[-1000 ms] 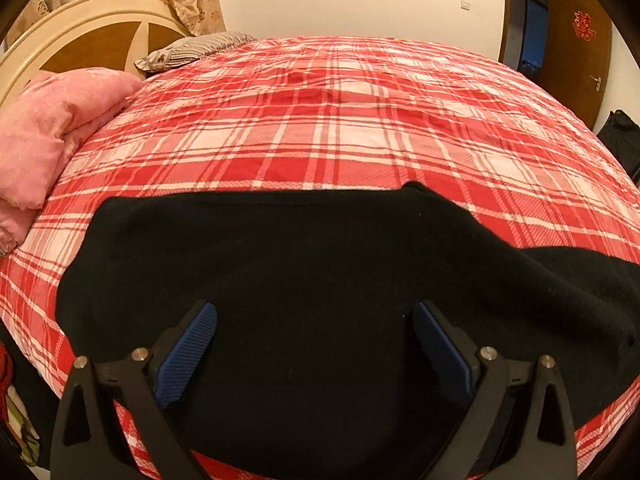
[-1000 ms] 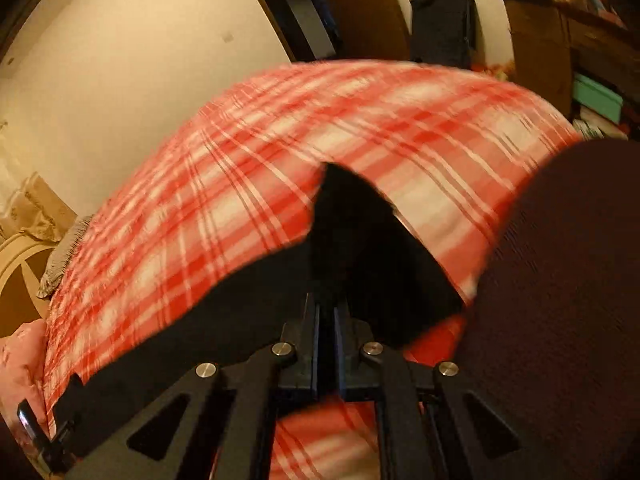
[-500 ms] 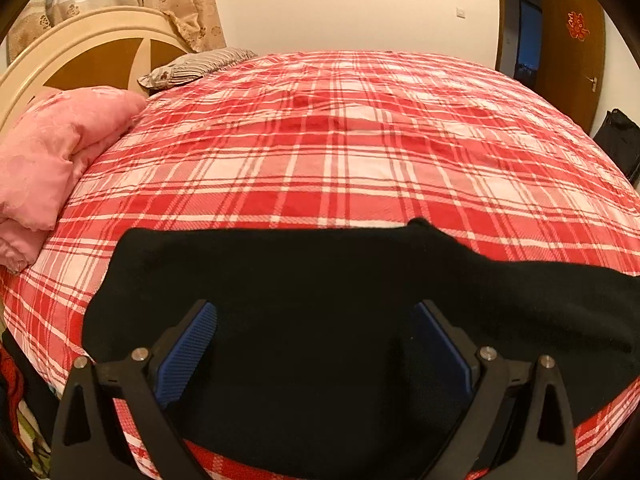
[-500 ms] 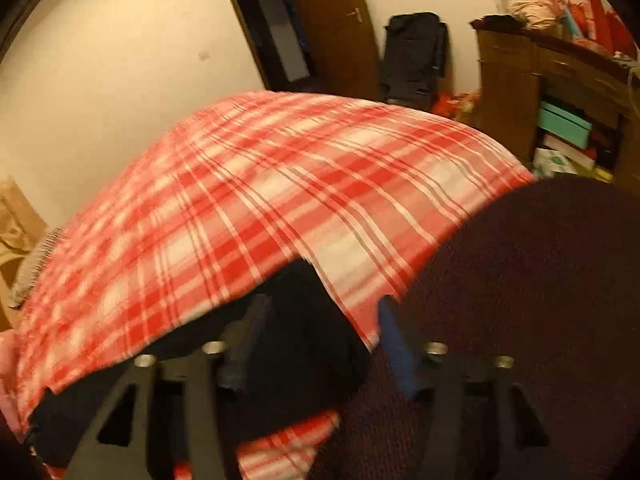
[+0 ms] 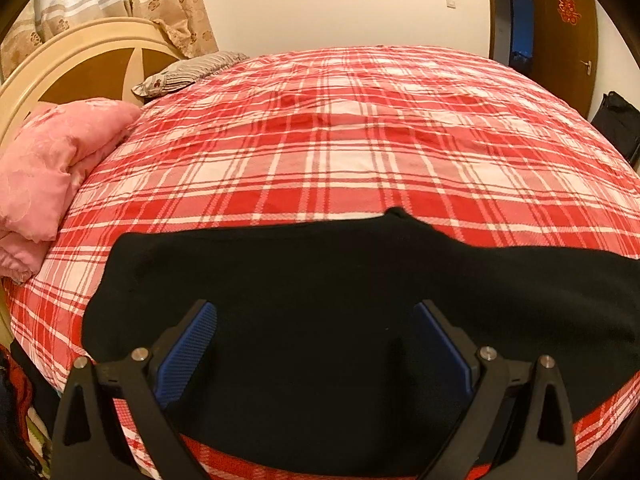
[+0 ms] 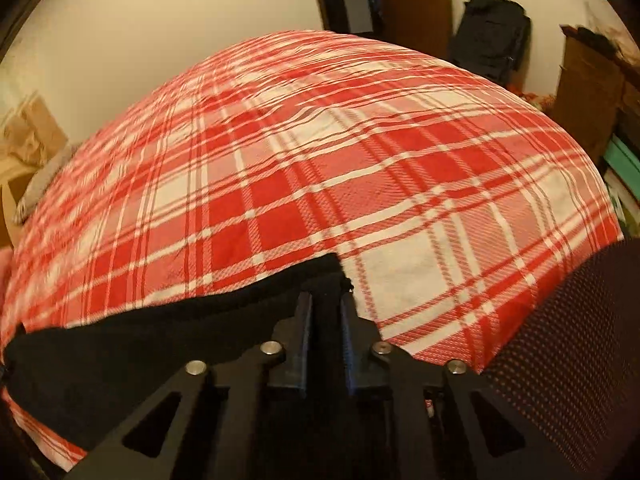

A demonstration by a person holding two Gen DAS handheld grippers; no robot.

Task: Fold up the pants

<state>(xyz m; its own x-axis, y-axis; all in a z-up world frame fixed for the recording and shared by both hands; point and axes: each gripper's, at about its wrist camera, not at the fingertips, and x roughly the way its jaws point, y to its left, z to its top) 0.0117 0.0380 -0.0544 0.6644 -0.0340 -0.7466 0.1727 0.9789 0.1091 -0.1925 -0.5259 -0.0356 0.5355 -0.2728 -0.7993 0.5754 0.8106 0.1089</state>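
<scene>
Left wrist view: we see the black pants [image 5: 320, 300] spread flat across the near edge of the bed, on the red and white plaid bedspread [image 5: 340, 152].
Left gripper: our left gripper [image 5: 316, 344] hangs just above the pants with its two blue-padded fingers [image 5: 188, 348] set wide apart; nothing lies between them but the dark cloth below, and we cannot tell whether the tips touch it.
Pants, far edge: the edge runs nearly straight across the plaid, with one small peak [image 5: 396, 213] rising a little right of the middle.
Pants, left end: the cloth ends in a rounded corner near the bed's left side.
Right wrist view: our right gripper [image 6: 326, 320] has its fingers drawn close together on a corner of the pants [image 6: 160, 344], and a narrow strip of black cloth fills the slot between the pads.
Pants, in this view: from that gripped corner the cloth stretches away to the left along the near side of the bedspread [image 6: 320, 160].
Blur: the left part of the right wrist view is smeared, so we cannot read detail there.
Bed surroundings: a pink quilt [image 5: 52, 176] is bundled at the left by the cream and brown headboard [image 5: 80, 68], with a striped pillow [image 5: 188, 72] beyond it.
Room: a brown door [image 5: 564, 32] stands at the far right, and a dark bag [image 6: 492, 36] stands against the wall.
Lower right of the right wrist view: a dark red dotted fabric [image 6: 572, 352] fills the corner; we cannot tell what it belongs to.
</scene>
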